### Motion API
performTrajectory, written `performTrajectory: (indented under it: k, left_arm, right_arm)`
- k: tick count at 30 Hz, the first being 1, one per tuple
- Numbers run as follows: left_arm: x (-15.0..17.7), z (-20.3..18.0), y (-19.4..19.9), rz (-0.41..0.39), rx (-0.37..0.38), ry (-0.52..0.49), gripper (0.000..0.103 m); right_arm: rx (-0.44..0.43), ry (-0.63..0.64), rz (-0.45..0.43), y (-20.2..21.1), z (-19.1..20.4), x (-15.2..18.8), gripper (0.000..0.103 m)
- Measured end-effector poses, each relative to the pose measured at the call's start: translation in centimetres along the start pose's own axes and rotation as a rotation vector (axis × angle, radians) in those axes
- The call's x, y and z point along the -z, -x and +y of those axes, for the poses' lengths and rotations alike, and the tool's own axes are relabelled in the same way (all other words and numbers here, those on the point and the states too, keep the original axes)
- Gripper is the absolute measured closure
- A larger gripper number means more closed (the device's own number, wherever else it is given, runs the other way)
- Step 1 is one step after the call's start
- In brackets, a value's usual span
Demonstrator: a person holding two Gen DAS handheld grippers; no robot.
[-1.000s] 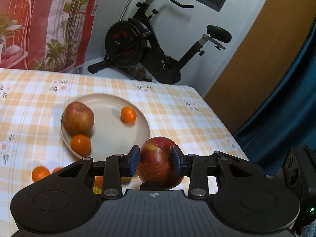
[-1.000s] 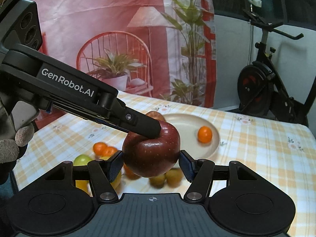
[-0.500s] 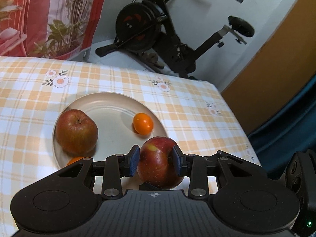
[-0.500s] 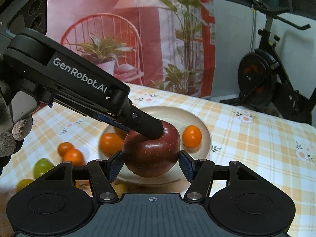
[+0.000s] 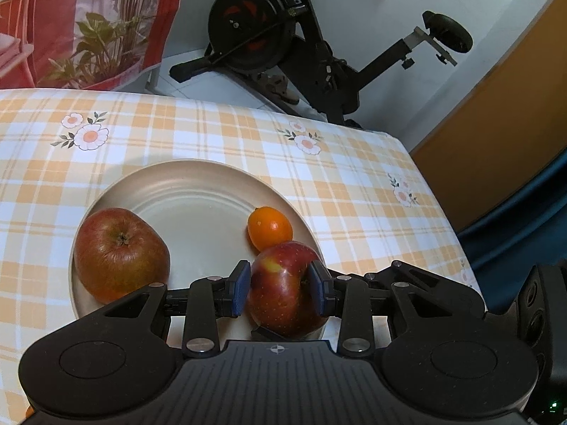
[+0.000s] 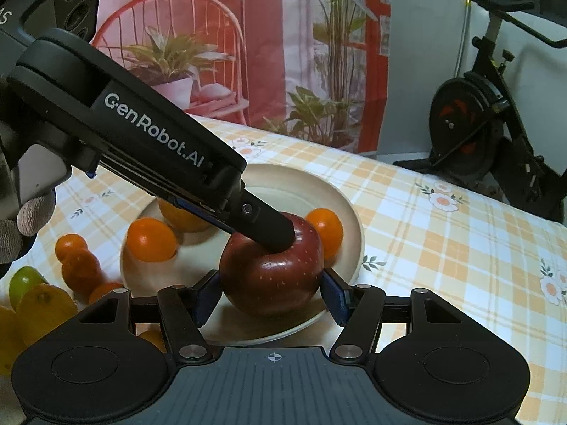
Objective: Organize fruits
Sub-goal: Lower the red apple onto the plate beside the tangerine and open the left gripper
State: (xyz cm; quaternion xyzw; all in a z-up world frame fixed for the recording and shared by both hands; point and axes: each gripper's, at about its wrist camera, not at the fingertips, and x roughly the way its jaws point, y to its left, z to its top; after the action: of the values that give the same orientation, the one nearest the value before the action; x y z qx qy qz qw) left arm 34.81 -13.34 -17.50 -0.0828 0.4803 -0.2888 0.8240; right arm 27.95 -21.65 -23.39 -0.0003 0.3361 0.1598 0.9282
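Left gripper (image 5: 278,288) clamped the red apple (image 5: 285,290) above the plate (image 5: 198,180) rim for placement; right gripper (image 6: 271,294) stood open, flanking the apple.

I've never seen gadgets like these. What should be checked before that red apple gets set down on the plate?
1. Left gripper holds the red apple: ok, pads press both sides.
2. Apple above the plate: ok.
3. Apple already resting on the plate: cannot tell.
4. Bare landing spot: ok, the plate's middle is free between the brownish apple and the small orange.
5. Right gripper clear of the apple: cannot tell; its fingers flank it closely.
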Motion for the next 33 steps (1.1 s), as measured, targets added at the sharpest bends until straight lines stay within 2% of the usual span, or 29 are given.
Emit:
performTrajectory:
  k: [15,25,28,33]
  left_arm:
    - [-0.2,0.1,-0.2,-0.002,0.003,0.004,0.065]
    - [0.0,-0.7,-0.1,-0.013,-0.026,-0.028,0.065]
    - [0.1,-1.0,0.0,-0.014,-0.038,-0.031,0.065]
    - [0.4,-1.3,0.6,-0.032,-0.048,-0.040,0.065]
  right_arm:
    - [0.006,0.018,0.005,-0.4,-0.1,-0.2,0.045]
    - [0.015,0.011,-0.019,0.6,-0.1,0.1,0.044]
    - [0.032,0.000,-0.019,0.8,0.0,0.3,0.037]
    - [0.053,-0.049,-0.020,1.4,-0.4,1.2,0.038]
